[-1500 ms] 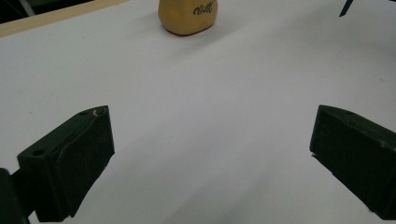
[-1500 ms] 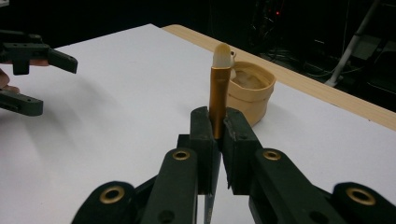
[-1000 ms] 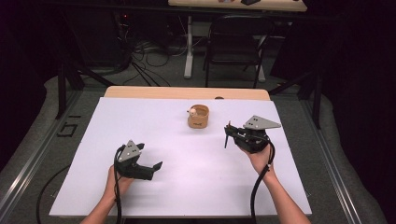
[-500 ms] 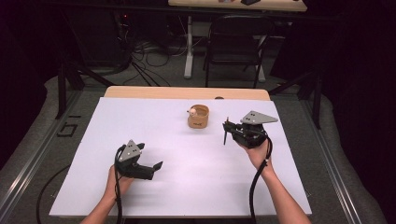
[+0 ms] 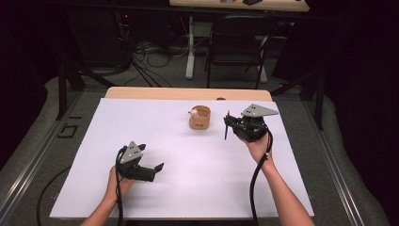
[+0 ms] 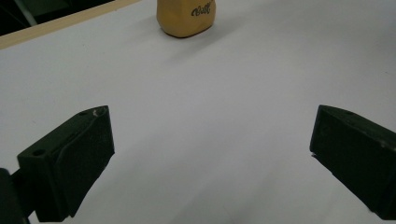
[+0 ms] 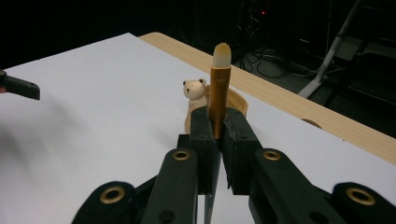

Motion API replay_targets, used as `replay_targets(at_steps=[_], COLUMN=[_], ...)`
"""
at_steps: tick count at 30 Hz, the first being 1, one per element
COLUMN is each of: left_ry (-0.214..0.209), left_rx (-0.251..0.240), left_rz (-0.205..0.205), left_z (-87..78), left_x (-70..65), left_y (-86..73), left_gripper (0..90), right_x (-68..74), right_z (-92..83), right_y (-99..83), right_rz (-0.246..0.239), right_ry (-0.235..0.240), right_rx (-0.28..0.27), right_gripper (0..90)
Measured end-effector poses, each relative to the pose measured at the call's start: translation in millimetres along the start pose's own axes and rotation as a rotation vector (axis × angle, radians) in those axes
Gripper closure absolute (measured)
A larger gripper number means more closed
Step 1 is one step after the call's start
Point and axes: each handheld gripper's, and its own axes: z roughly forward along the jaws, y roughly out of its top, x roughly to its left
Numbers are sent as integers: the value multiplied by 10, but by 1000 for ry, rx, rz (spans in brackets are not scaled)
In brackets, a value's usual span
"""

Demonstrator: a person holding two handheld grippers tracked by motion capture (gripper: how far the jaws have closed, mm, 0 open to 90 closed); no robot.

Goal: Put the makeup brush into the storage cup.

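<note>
Slippage is the main risk: the right tongs (image 7: 217,133) pinch a slim gold-handled brush (image 7: 218,88) upright just beside the tan bear-trimmed cup (image 5: 200,117), so a tilted approach could tip that cup. The left tongs (image 6: 210,154), spread empty, rest well apart from it.

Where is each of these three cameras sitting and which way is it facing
High view: above the person's side, facing forward and down on the white table; both forearms, left gripper and right gripper show.
Left gripper view: rides the left gripper, looks low across the table between its wide-apart jaws toward the cup.
Right gripper view: rides the right gripper, looks along jaws closed on a brush toward the bear cup.
Shared: all three show the cup on the white table.
</note>
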Motion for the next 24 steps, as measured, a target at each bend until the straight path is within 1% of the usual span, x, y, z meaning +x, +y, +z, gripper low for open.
replay_targets(at_steps=[1,3,10,19,22,24], left_ry=[9,20,25,19,20,27], left_rx=[-4,-28,-26,-22,-20,-20], left_rz=[8,14,14,11,21,27], left_z=[-6,-24,-22,-14,-17,-20], left_x=[2,-4,-9,0,0,-4], left_y=[4,13,8,3,6,9], left_gripper=[0,0,0,0,0,0], right_x=[-8,-18,-44,-62,-67,-67], right_z=[7,16,61,156,194,221], right_y=[12,34,103,231,268,298], right_rz=[-2,0,-2,-11,-8,-16], right_ry=[-4,-3,-10,-8,-7,-5], right_rx=[-3,-4,-4,-4,-4,-2], right_gripper=[840,839,840,840,840,840])
